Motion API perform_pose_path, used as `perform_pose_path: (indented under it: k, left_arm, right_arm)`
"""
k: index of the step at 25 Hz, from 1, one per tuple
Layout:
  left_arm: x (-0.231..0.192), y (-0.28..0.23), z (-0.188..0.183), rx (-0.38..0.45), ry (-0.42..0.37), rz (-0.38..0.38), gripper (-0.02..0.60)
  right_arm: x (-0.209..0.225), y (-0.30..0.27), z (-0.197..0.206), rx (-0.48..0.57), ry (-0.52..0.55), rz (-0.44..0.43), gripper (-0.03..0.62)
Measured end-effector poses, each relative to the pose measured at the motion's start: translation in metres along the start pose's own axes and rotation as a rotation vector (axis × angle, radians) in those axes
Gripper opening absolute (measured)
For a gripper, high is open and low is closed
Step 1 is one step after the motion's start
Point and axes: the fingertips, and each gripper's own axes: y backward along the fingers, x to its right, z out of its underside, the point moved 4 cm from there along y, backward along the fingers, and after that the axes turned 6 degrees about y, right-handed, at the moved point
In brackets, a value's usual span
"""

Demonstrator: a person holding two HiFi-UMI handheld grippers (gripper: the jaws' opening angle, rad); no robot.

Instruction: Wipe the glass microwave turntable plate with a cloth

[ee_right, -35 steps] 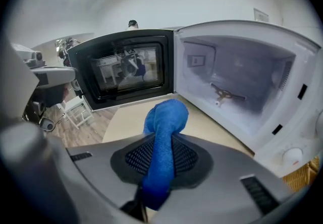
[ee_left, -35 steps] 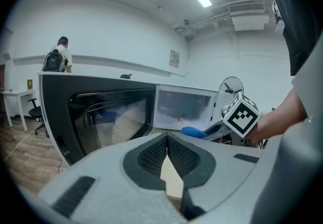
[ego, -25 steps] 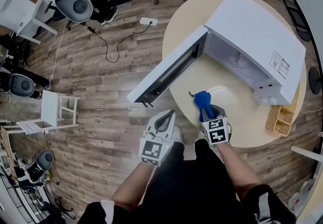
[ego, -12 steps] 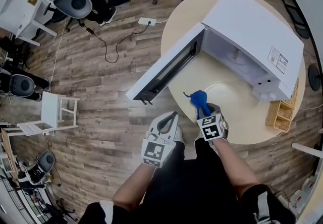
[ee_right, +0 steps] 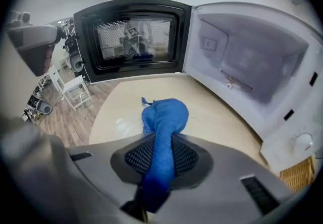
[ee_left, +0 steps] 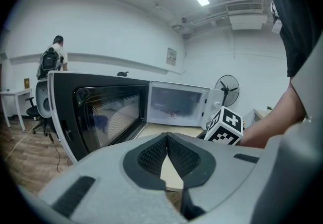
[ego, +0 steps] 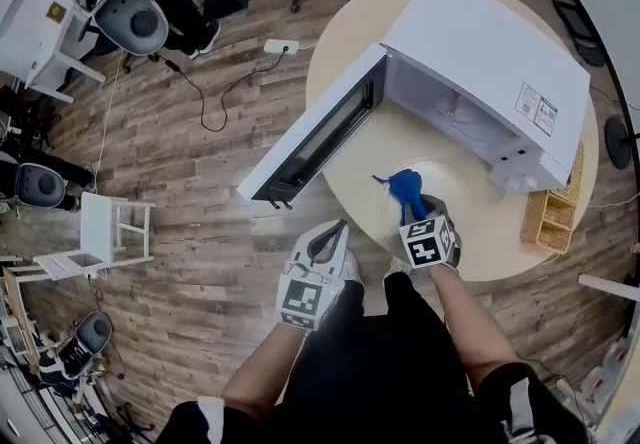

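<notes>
Glass turntable plate (ego: pixel 452 184) is lying flat on the round table (ego: pixel 345 50), just in front of the open microwave (ego: pixel 480 52). Blue cloth (ego: pixel 404 189) is resting on the plate, with the right gripper (ego: pixel 413 216) clamping its tail between closed jaws. Left gripper (ego: pixel 329 232) is hanging off the table edge, jaws together on nothing. The wiping step looks in hand; next move likely calls for sweeping the cloth across the glass. Counting: one plate, one cloth, one microwave, two grippers.
</notes>
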Motion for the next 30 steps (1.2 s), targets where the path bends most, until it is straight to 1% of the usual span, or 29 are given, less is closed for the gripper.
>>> perform_pose_path:
  k: [7,14,20,24,30]
  left_arm:
    - [0.008,-0.011,-0.004,0.004,-0.01,0.022,0.006]
    - [0.015,-0.015,-0.004,-0.001,-0.001,0.033,0.005]
    - [0.019,-0.016,-0.005,0.0,-0.001,0.041,0.005]
    - [0.023,-0.017,-0.005,-0.002,-0.017,0.045,0.006]
    - [0.023,-0.017,-0.004,-0.002,-0.009,0.041,0.005]
  right_arm:
    - [0.033,0.008,0.022,-0.027,-0.028,0.076,0.067]
    - [0.066,0.018,0.043,-0.057,-0.044,0.153,0.067]
    - [0.088,0.026,0.056,-0.093,-0.028,0.224,0.067]
    - [0.101,0.029,0.065,-0.106,-0.043,0.238,0.067]
    - [0.118,0.032,0.073,-0.125,-0.047,0.267,0.067]
